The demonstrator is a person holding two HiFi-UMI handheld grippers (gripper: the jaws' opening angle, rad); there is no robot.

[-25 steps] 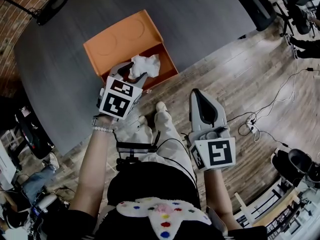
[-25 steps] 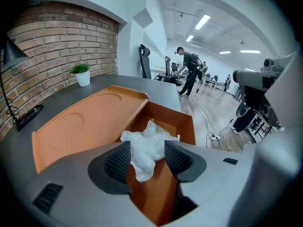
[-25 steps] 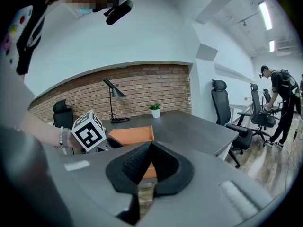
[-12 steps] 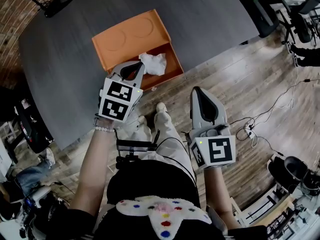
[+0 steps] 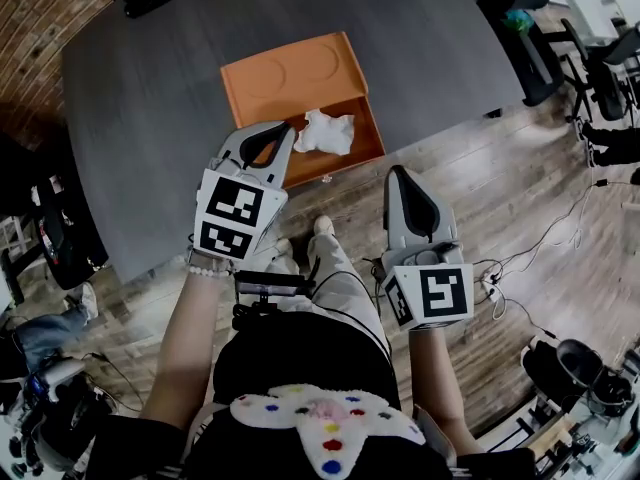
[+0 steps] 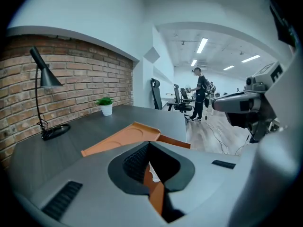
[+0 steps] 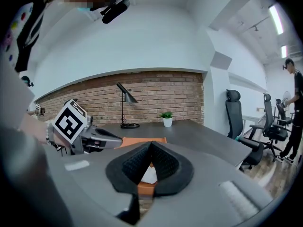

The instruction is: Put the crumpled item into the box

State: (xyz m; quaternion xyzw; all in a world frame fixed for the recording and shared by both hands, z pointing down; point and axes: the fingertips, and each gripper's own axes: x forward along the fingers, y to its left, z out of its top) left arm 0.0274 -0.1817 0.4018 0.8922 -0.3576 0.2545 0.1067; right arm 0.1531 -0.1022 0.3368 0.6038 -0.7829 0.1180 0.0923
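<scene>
Office space with a brick wall, wood floor and a dark table fills the frames. At the table's near edge sits the orange box, its lid laid open toward the far side. The white crumpled item lies inside the box, toward its near wall. The left gripper hangs just at the box's near-left wall. The right gripper is to the right over the floor, apart from the box. Both have their fingers pressed together with nothing between them. As I judge it, the box is close enough to the edge that a knock from the left gripper could slide or tip it off, and with the lid open the light item could spring out. The head view shows the whole item in the box, while the gripper views give only a sliver of it past their jaws. Only the left gripper view shows a person standing far off, and only the right gripper view shows the left gripper from the side.
</scene>
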